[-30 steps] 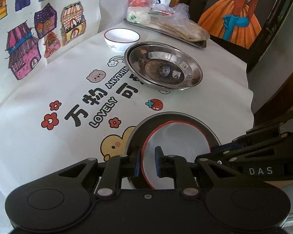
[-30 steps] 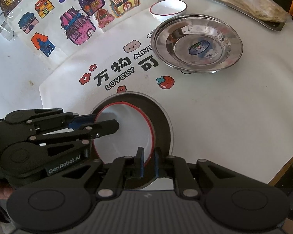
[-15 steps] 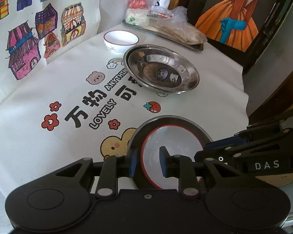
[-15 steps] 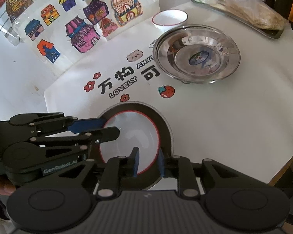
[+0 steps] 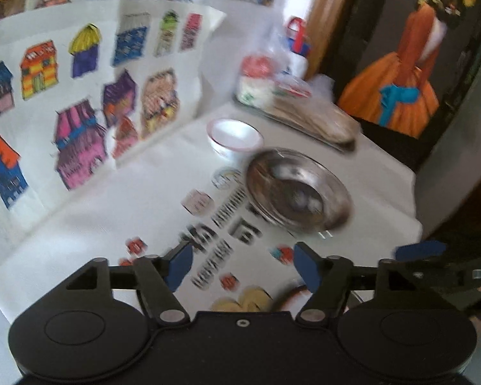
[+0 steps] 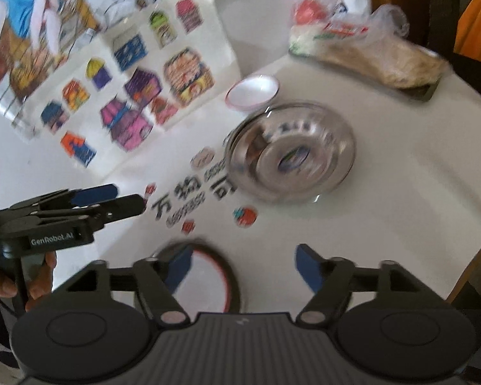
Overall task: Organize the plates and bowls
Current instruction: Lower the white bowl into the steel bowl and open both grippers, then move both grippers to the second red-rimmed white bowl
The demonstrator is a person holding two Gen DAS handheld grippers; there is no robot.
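Both your grippers have just been opening, and nothing sits between the fingers of either one. The left gripper (image 5: 243, 264) stands spread over the printed cloth on the counter (image 6: 384, 224); the right gripper (image 6: 243, 266) is spread wide too, with the red-rimmed white plate (image 6: 208, 282) lying released below it, nested on a darker plate whose edge just shows around it.

Still to sort, judging by the layout: the steel dish (image 6: 291, 154) in the middle of the counter and the small white bowl (image 6: 251, 91) just beyond it, near the steel rim; whether they touch is hard to say through the motion blur.

The steel dish will likely be light, stiff and slick, with a thin flared rim, so pinch that rim on the side nearest you and keep it level, as polished metal can slide out of the pads. The small bowl looks ceramic: heavier for its size, hard and chippable. Take it by the wall, one finger inside and one outside, and set it down softly, not against the steel. Keep clear of the bagged food on the tray (image 6: 368, 54) at the far edge.
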